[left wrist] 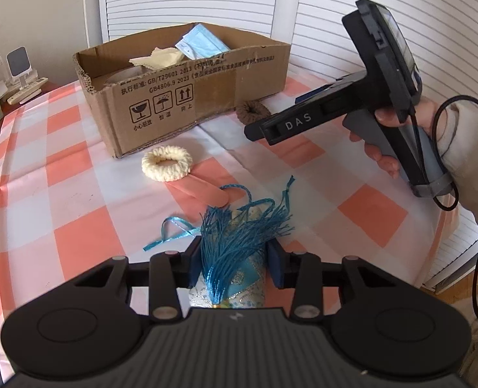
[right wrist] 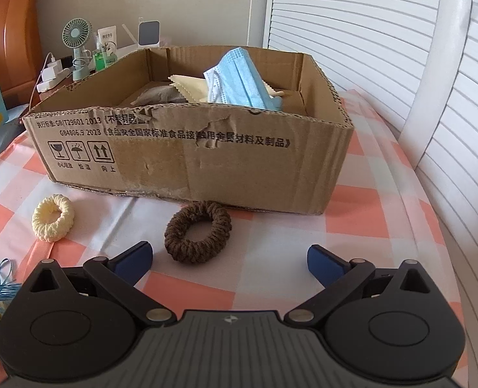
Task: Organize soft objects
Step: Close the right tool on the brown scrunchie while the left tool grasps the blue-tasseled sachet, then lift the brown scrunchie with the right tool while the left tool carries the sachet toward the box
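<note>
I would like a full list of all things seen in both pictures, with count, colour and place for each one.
cardboard box: one, brown, at the back of the table
face mask: one, light blue, inside the box
cloth: one, cream, inside the box
brown hair tie: one, on the tablecloth in front of the box
cream hair tie: one, on the tablecloth beside the box
tassel pouch: one, blue tassel, between the left tongs' pads
ribbon: one, blue, beside the pouch
tablecloth: one, orange and white checks
desk fan: one, green, behind the box
left tongs: black, closed on the pouch
right tongs: black, open, empty, near the brown hair tie
</note>
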